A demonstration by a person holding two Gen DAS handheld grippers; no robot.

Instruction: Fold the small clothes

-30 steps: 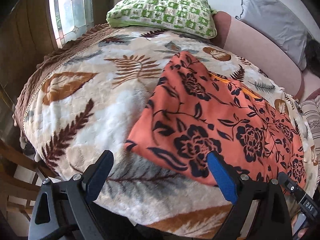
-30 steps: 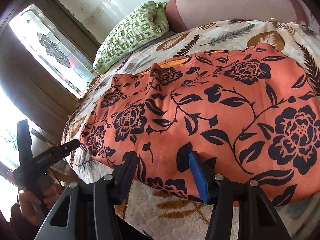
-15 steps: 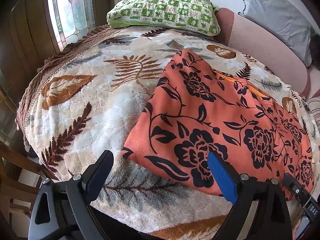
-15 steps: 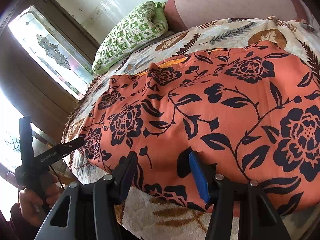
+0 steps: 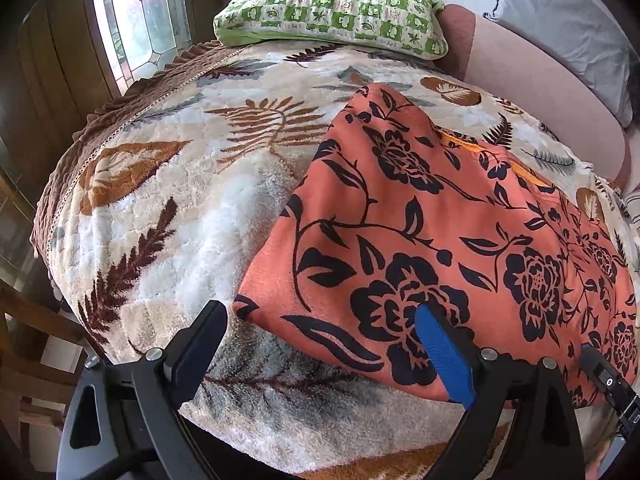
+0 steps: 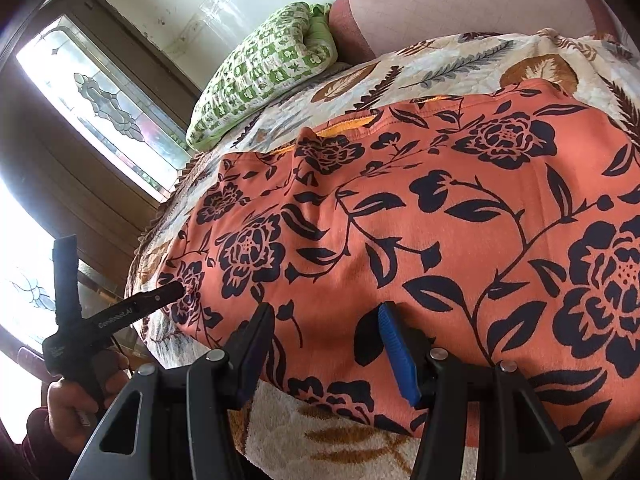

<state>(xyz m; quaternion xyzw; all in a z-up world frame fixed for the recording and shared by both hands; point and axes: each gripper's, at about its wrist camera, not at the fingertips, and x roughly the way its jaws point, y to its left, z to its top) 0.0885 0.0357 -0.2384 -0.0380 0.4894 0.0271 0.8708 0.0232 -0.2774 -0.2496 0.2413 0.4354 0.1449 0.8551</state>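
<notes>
**Orange garment flat on the bed, both tongs open at its near edge**

Crept a little closer to the near hem since a second ago, both views, with the floral cloth now filling more of each. No containers anywhere in sight.

Left tongs [image 5: 320, 344] gaping wide, nothing pinched; black finger over the blanket [image 5: 168, 216] just off the cloth's near-left corner, blue finger over the cloth itself. Whether the pads touch the fabric: cannot tell. Right tongs [image 6: 324, 344] spread about halfway, also gripping nothing, both fingers over the hem further along the same edge.

Garment [image 5: 440, 232] directly ahead of both tongs, spread out on the leaf-patterned fleece blanket covering the bed. Orange-coral fabric printed with dark navy roses, vines and leaves. Mostly smooth, with a raised ridge running from the far-left corner toward the middle. Brighter orange lining showing along the far edge [image 6: 352, 122], where the cloth gapes slightly.

Beyond the garment, a green-and-white checked pillow [image 5: 332, 4] at the far end of the bed. Left of the right tongs, a hand [image 6: 76, 400] gripping the handle of the other tool.
</notes>
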